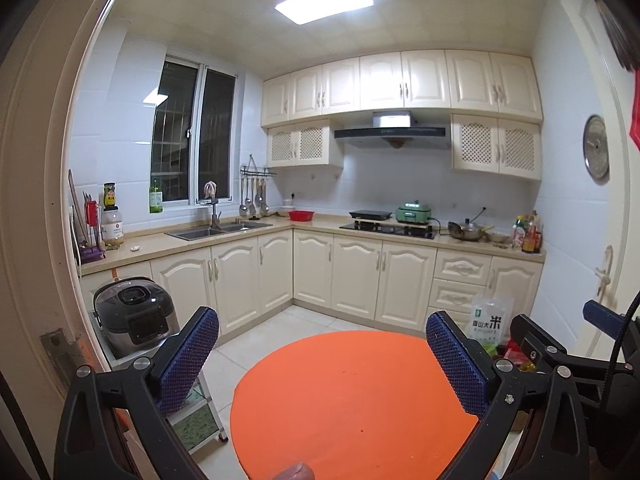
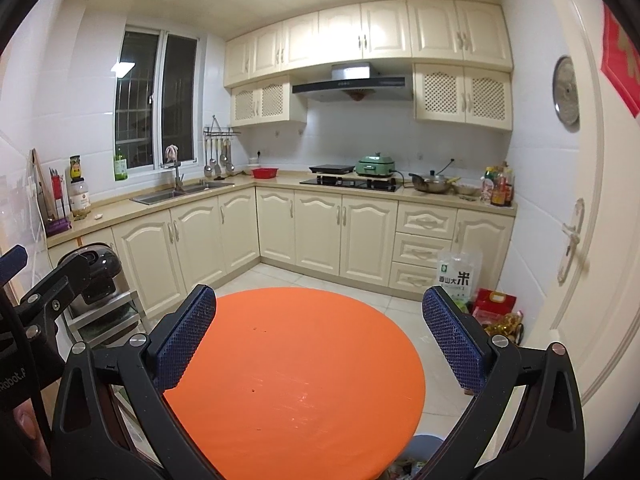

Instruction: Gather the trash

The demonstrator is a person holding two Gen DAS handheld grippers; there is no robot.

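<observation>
A round orange table (image 1: 352, 404) fills the lower middle of both views (image 2: 296, 380), with only small specks on its top. My left gripper (image 1: 322, 340) is open and empty above the table's far part. My right gripper (image 2: 320, 320) is open and empty above the table too. The right gripper shows at the right edge of the left wrist view (image 1: 560, 356). The left gripper shows at the left edge of the right wrist view (image 2: 44, 292). A grey-blue bin (image 2: 424, 446) with scraps inside peeks out under the table's near right edge.
Cream kitchen cabinets (image 2: 320, 232) line the back and left walls, with a sink (image 2: 180, 192) and hob (image 2: 352, 184). A rice cooker (image 1: 134, 316) stands on a low rack at left. A rice bag (image 2: 458, 278) and red packages (image 2: 494, 304) lie on the floor by the door (image 2: 580, 240).
</observation>
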